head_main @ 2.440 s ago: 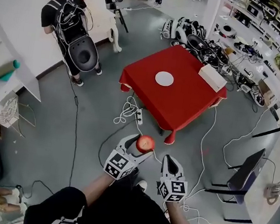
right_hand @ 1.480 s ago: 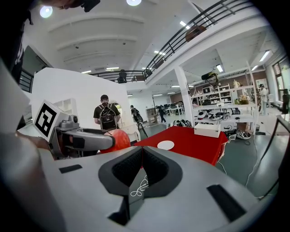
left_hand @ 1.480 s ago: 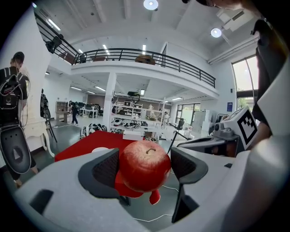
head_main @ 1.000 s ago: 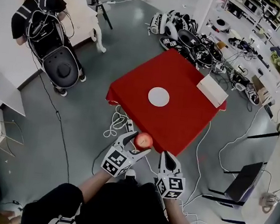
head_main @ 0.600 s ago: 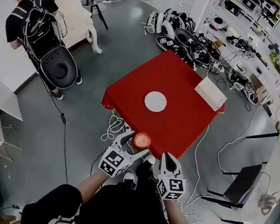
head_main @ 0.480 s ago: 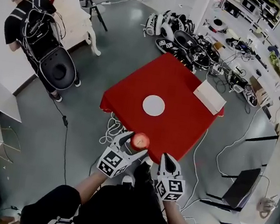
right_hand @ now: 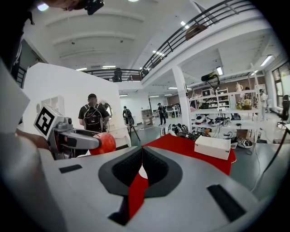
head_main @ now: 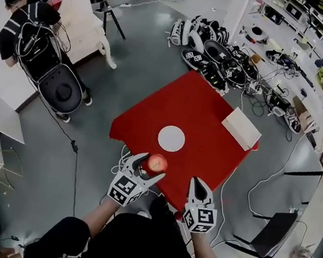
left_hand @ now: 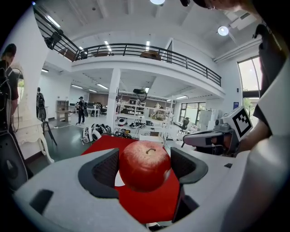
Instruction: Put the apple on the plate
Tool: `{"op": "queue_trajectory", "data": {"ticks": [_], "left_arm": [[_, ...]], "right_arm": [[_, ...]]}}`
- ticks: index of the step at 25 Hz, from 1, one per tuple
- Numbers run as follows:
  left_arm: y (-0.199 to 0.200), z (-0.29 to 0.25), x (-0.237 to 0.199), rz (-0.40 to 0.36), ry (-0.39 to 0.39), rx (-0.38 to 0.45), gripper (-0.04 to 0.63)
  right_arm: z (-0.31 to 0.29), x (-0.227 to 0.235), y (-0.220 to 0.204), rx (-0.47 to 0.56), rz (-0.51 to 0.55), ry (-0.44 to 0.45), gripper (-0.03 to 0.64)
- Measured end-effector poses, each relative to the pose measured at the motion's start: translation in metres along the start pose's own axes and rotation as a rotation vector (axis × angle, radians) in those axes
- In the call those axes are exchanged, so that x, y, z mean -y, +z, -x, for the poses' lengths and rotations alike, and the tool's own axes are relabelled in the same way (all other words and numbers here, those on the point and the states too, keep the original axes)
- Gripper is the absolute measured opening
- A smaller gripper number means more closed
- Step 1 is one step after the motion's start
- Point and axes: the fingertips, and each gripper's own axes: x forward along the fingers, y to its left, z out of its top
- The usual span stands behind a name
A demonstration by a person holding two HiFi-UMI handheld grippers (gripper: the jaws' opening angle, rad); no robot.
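The left gripper (head_main: 149, 168) is gripping a red apple (head_main: 157, 163) in the air, by the near edge of a red table (head_main: 210, 117). The white plate (head_main: 171, 138) is lying bare just ahead, so the placing is yet to come. The right gripper (head_main: 199, 187) is hanging closed and empty.

Left gripper (head_main: 148, 168) clamps apple (head_main: 157, 164); right gripper (head_main: 195, 185) closed.

red cloth (head_main: 202, 107) round plate (head_main: 171, 138) lies open, white box (head_main: 241, 128) well apart at rt edge.
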Motion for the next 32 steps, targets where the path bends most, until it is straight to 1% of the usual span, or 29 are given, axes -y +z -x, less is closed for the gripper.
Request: {"op": "queue_trajectory", "data": {"ticks": [4, 10, 14, 19, 26, 32], "left_arm": [[0.012, -0.028, -0.014, 0.001, 0.021, 0.000, 0.360], [0.021, -0.060, -0.025, 0.014, 0.045, -0.005, 0.359], [0.032, -0.071, -0.035, 0.011, 0.050, -0.014, 0.360], [0.041, -0.074, -0.061, 0.021, 0.045, -0.021, 0.360], [0.039, -0.088, -0.077, 0.000, 0.008, -0.041, 0.360], [0.021, -0.099, -0.091, -0.025, 0.004, -0.007, 0.360]], "right_arm": [[-0.025, 0.019, 0.012, 0.002, -0.005, 0.020, 0.011], [-0.054, 0.041, 0.015, -0.022, -0.015, 0.054, 0.012], [-0.071, 0.042, 0.024, -0.036, -0.018, 0.077, 0.012], [-0.091, 0.033, 0.038, -0.057, -0.003, 0.088, 0.012], [-0.102, 0.031, 0.038, -0.066, -0.015, 0.061, 0.012], [-0.106, 0.025, 0.024, -0.081, -0.029, 0.034, 0.011]]}}
